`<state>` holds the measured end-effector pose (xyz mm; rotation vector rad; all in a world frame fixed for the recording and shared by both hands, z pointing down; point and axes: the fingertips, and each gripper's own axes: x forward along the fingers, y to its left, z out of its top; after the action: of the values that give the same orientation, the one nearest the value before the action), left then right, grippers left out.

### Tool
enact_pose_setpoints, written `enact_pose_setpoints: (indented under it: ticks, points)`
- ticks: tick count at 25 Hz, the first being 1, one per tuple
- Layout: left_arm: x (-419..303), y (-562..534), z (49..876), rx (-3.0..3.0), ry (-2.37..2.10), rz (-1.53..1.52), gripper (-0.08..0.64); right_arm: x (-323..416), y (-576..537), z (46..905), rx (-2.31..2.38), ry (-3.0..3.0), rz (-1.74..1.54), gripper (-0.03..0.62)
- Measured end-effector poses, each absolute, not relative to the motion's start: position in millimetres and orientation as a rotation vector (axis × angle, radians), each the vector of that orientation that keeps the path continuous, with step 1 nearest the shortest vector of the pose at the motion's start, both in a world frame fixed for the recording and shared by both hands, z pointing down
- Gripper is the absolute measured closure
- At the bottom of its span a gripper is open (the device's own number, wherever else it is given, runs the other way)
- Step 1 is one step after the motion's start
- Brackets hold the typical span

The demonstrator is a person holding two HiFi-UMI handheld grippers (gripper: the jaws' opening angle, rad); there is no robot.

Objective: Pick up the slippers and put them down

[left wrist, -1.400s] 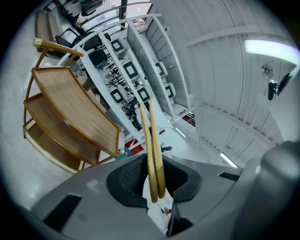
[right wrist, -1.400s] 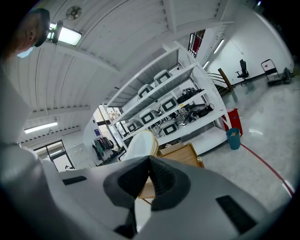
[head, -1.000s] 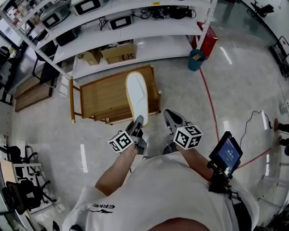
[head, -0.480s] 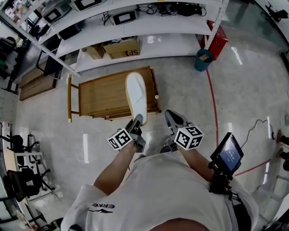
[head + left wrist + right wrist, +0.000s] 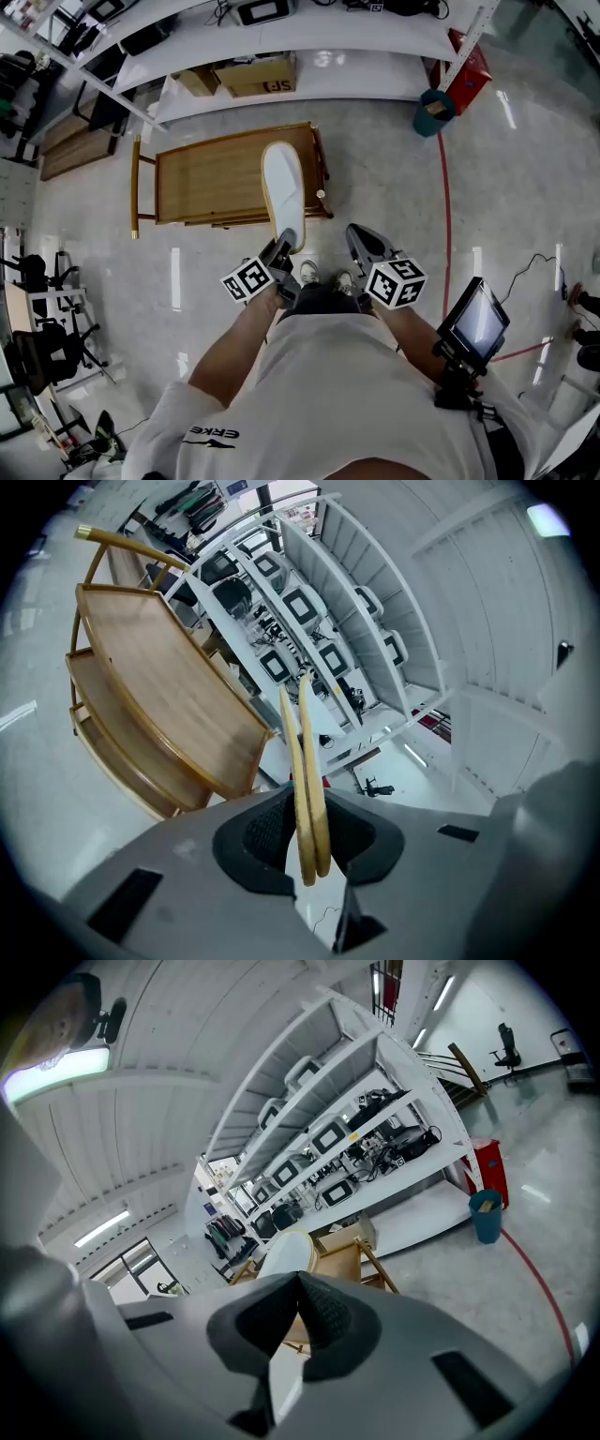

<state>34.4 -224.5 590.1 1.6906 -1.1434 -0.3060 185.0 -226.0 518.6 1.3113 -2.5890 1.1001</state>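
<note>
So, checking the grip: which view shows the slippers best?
Head view: the slippers show full length from the left gripper. Left gripper view shows only their edges between its jaws; right gripper view, a pale oval.

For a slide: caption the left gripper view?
Left tool grips two slippers edge-on, a wooden cart and white shelves beyond.

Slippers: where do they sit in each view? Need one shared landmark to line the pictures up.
Head view: slippers at centre, white sole showing, heel end in the left claw.
Left gripper view: centre, edge-on pair clamped between the jaws.
Right gripper view: white oval just above the right claw.
Shared landmark: wooden cart.
</note>
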Motion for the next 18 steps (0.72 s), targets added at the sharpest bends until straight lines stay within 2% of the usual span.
enact_pose_setpoints:
  ticks: [18]
  points:
    - [27,-298,681,1.57,-1.099,-0.226,0.495,182,-263,572,1.35,-2.401,1.195,0.595]
